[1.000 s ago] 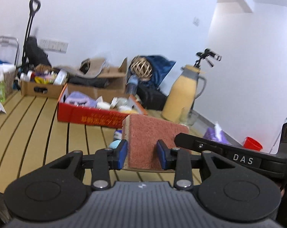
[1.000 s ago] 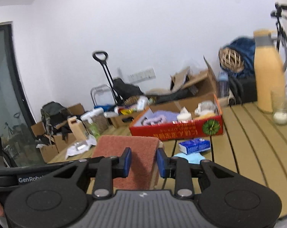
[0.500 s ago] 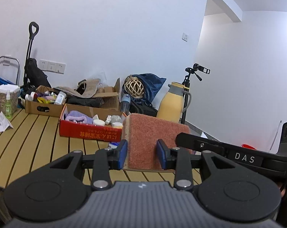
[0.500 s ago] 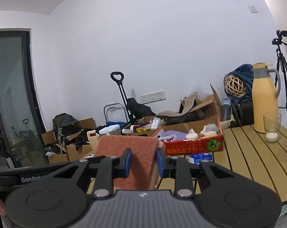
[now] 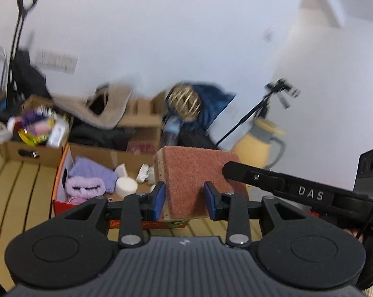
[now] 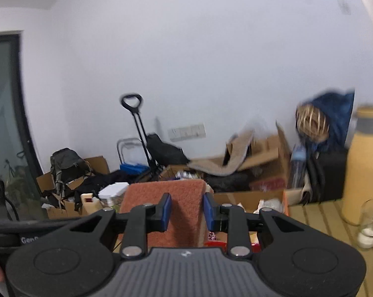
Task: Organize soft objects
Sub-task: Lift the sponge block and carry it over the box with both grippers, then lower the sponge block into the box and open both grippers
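Both grippers hold one reddish-brown scouring sponge with a yellow foam edge, in the air above the slatted table. In the left wrist view my left gripper [image 5: 184, 199] is shut on the sponge [image 5: 196, 173], and the right gripper's black finger reaches in from the right. In the right wrist view my right gripper [image 6: 187, 210] is shut on the same sponge [image 6: 161, 193]. The red cardboard box [image 5: 60, 180] lies just beyond and below, holding a purple plush toy [image 5: 90, 178] and a white round item [image 5: 126, 185].
A tan thermos jug [image 6: 364, 168] and a glass [image 6: 369, 222] stand on the wooden slat table [image 6: 317, 212] at the right. More cardboard boxes [image 5: 30, 146], bags, a wicker ball [image 5: 184, 101], a trolley handle [image 6: 132, 104] and a tripod [image 5: 273, 96] crowd the far wall.
Both grippers, still holding the sponge, have moved forward toward the red box, which now sits close under the sponge. The views are blurred by the motion.
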`<state>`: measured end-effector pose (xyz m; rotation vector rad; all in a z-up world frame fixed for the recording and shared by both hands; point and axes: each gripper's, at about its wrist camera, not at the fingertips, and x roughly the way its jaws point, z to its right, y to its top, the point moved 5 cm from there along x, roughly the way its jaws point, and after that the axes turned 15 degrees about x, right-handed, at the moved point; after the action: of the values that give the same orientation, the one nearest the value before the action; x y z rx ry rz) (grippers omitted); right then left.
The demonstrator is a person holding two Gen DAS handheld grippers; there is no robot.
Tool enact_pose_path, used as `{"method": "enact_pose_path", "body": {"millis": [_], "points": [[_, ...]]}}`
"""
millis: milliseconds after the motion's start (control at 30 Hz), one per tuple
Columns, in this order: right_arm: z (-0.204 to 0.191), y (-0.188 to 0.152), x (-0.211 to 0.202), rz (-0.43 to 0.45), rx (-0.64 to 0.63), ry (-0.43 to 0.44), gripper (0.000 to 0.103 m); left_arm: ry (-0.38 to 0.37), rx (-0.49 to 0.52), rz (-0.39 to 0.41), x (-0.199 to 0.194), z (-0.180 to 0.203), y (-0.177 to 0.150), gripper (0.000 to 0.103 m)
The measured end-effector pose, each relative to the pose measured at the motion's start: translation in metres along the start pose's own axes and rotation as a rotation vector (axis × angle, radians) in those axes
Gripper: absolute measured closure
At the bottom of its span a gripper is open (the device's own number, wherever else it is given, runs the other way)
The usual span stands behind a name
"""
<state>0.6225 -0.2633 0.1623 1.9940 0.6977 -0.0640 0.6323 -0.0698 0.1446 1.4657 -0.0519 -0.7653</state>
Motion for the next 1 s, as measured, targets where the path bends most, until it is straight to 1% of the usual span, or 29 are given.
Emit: {"method": "enact_pose_path", "body": {"millis": [100, 167, 233, 333, 367, 433, 467, 533, 567, 600, 700, 800, 833, 900, 933, 1000], "points": [[0.028, 0.017, 0.067, -0.113, 0.069, -0.045, 0.076, 0.016, -0.054, -0.117, 0.06, -0.033, 0.002, 0.069], [0.05, 0.017, 0.11, -0.191, 0.115, -0.078, 0.076, 0.039, -0.083, -0.19, 0.098, -0.053, -0.004, 0.069], [0.072, 0.01, 0.151, -0.263, 0.159, -0.115, 0.076, 0.049, -0.127, -0.261, 0.133, -0.074, -0.018, 0.069], [0.102, -0.004, 0.204, -0.351, 0.222, -0.154, 0.076, 0.059, -0.178, -0.342, 0.18, -0.104, -0.035, 0.069], [0.11, -0.009, 0.219, -0.378, 0.237, -0.166, 0.076, 0.069, -0.185, -0.366, 0.194, -0.112, -0.041, 0.069], [0.127, -0.019, 0.251, -0.439, 0.266, -0.193, 0.076, 0.106, -0.148, -0.409, 0.219, -0.12, -0.052, 0.069], [0.136, -0.026, 0.267, -0.467, 0.278, -0.211, 0.076, 0.115, -0.149, -0.433, 0.232, -0.125, -0.059, 0.069], [0.148, -0.039, 0.294, -0.508, 0.268, -0.266, 0.075, 0.135, -0.157, -0.449, 0.251, -0.134, -0.064, 0.069], [0.152, -0.044, 0.303, -0.517, 0.264, -0.281, 0.075, 0.139, -0.156, -0.45, 0.258, -0.136, -0.064, 0.069], [0.154, -0.045, 0.311, -0.506, 0.258, -0.287, 0.075, 0.139, -0.154, -0.449, 0.262, -0.139, -0.063, 0.069], [0.153, -0.043, 0.32, -0.477, 0.236, -0.291, 0.075, 0.141, -0.147, -0.424, 0.27, -0.145, -0.065, 0.068], [0.152, -0.047, 0.322, -0.392, 0.172, -0.261, 0.075, 0.156, -0.151, -0.377, 0.271, -0.149, -0.069, 0.068], [0.155, -0.05, 0.322, -0.37, 0.167, -0.246, 0.075, 0.157, -0.156, -0.363, 0.27, -0.148, -0.071, 0.067], [0.157, -0.052, 0.32, -0.341, 0.164, -0.23, 0.075, 0.163, -0.135, -0.341, 0.268, -0.145, -0.076, 0.068], [0.157, -0.054, 0.319, -0.339, 0.15, -0.23, 0.076, 0.164, -0.124, -0.336, 0.268, -0.142, -0.076, 0.068], [0.158, -0.053, 0.318, -0.356, 0.138, -0.23, 0.077, 0.137, -0.085, -0.33, 0.261, -0.136, -0.081, 0.068]]}}
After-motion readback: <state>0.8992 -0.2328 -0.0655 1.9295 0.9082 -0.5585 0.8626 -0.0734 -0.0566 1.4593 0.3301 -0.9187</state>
